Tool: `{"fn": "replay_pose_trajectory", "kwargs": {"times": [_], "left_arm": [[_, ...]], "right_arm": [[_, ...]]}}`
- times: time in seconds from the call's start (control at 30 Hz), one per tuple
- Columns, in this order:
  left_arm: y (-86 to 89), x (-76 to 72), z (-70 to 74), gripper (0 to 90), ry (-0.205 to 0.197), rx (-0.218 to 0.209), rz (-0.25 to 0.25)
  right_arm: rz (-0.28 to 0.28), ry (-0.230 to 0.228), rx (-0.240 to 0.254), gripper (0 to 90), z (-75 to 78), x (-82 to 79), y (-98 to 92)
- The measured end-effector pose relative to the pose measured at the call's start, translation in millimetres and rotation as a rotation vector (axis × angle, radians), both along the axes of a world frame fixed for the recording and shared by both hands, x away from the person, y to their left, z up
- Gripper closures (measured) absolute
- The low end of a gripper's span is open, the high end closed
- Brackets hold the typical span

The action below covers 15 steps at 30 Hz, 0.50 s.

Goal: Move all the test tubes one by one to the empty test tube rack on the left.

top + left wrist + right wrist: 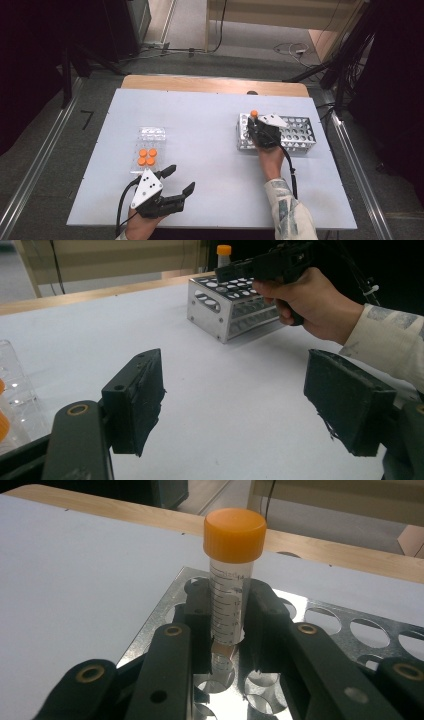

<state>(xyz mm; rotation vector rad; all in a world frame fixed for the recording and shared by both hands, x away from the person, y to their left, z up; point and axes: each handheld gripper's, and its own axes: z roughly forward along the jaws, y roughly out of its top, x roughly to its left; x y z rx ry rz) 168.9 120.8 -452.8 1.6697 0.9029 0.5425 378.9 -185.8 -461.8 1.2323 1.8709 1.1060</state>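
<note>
You work in a lab: metal tube rack near your table's right edge, capped tubes near its left.

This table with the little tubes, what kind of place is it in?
Probably a lab bench set up for recording: a metal tube rack, an orange-capped tube clamped in the right gripper, and a clear tray of more tubes.
</note>
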Motion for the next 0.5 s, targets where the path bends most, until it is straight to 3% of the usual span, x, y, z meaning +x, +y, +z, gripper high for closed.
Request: {"fn": "replay_pose_trajectory", "kwargs": {"times": [0.2,0.5], "left_arm": [[-0.2,-0.2,-0.2,23.9,0.0,0.003,-0.003],[0.9,0.8,-0.2,21.6,0.01,0.01,-0.002]], "right_arm": [[-0.002,-0.024,0.013,71.6,7.4,-2.3,-2.6],[0.015,-0.081,0.055,71.9,33.3,-10.8,-7.4]]}}
